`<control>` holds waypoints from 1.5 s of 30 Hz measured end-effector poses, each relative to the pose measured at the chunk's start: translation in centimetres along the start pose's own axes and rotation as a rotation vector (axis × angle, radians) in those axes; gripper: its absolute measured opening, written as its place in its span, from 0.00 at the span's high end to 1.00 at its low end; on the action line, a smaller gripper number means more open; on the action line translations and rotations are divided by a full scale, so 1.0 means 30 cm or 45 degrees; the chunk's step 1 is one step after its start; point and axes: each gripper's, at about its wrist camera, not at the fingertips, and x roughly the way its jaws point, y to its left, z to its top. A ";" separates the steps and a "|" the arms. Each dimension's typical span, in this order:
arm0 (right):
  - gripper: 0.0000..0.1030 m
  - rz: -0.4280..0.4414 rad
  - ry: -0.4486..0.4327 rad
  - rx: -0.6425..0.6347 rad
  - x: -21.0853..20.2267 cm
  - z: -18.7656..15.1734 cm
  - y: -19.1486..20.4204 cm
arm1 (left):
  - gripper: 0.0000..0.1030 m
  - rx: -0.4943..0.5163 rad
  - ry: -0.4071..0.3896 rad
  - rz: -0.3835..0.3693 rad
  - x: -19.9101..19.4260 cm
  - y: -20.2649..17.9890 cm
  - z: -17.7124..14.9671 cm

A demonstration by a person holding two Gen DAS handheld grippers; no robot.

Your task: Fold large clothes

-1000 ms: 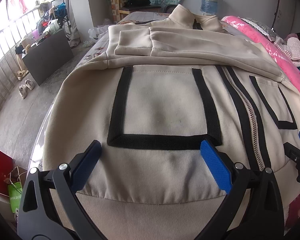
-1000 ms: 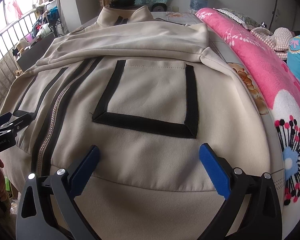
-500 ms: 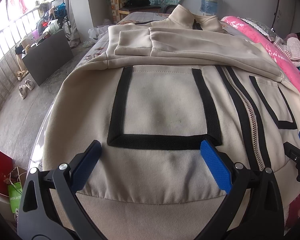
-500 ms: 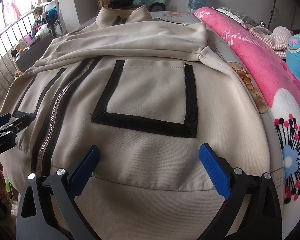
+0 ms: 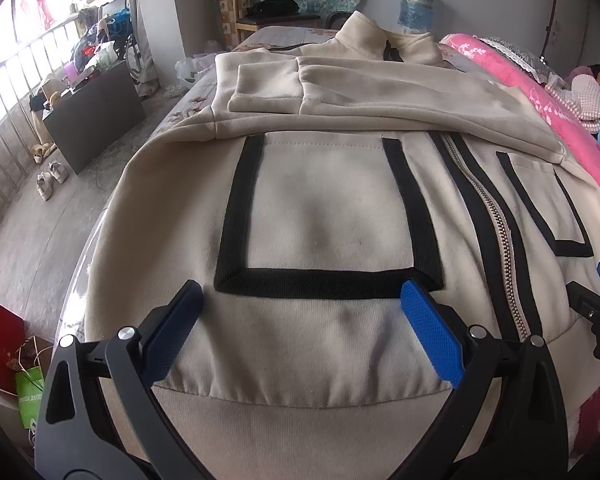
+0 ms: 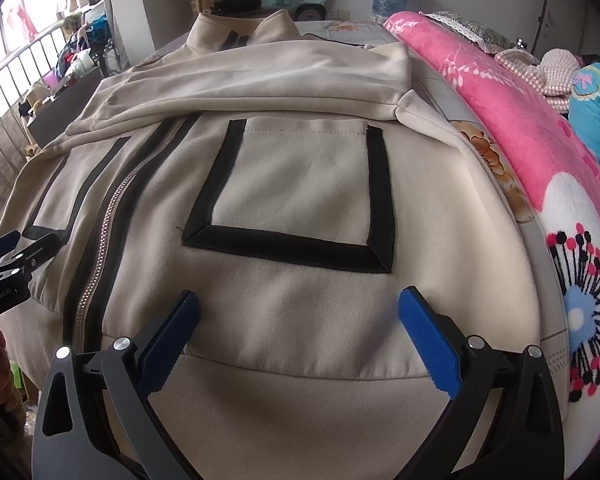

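Note:
A large beige zip jacket [image 5: 324,208] with black-trimmed pockets lies front up on a bed, its sleeves folded across the chest. It also fills the right wrist view [image 6: 300,184]. My left gripper [image 5: 300,312] is open, hovering over the hem below the left pocket, holding nothing. My right gripper [image 6: 298,316] is open over the hem below the right pocket, holding nothing. The zipper [image 5: 496,232] runs between the two grippers. Each gripper shows at the edge of the other's view.
A pink floral blanket [image 6: 540,160] lies along the right side of the bed. A person [image 5: 588,88] rests at the far right. To the left the bed edge drops to a concrete floor with a dark box [image 5: 96,116], shoes and bags [image 5: 4,344].

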 end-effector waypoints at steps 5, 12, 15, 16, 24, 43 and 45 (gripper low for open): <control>0.06 -0.005 -0.002 0.006 -0.001 -0.001 0.000 | 0.06 0.001 0.005 -0.001 0.001 0.000 0.001; 0.06 -0.004 -0.005 0.008 -0.003 -0.002 -0.001 | 0.06 0.000 0.006 -0.001 0.001 0.001 0.001; 0.06 -0.004 -0.005 0.007 -0.003 -0.004 -0.001 | 0.06 0.000 0.005 -0.001 0.000 0.001 0.000; 0.06 -0.004 -0.005 0.007 -0.003 -0.004 -0.001 | 0.06 0.000 0.005 -0.001 0.001 0.001 0.000; 0.06 -0.004 -0.006 0.007 -0.003 -0.005 -0.001 | 0.06 0.000 0.005 -0.001 0.000 0.001 0.000; 0.06 -0.002 0.001 0.000 -0.003 -0.004 -0.001 | 0.06 -0.005 0.005 0.004 -0.002 0.002 0.002; 0.06 0.013 0.015 -0.013 -0.008 0.003 -0.002 | 0.06 -0.004 0.003 0.005 -0.001 0.001 0.002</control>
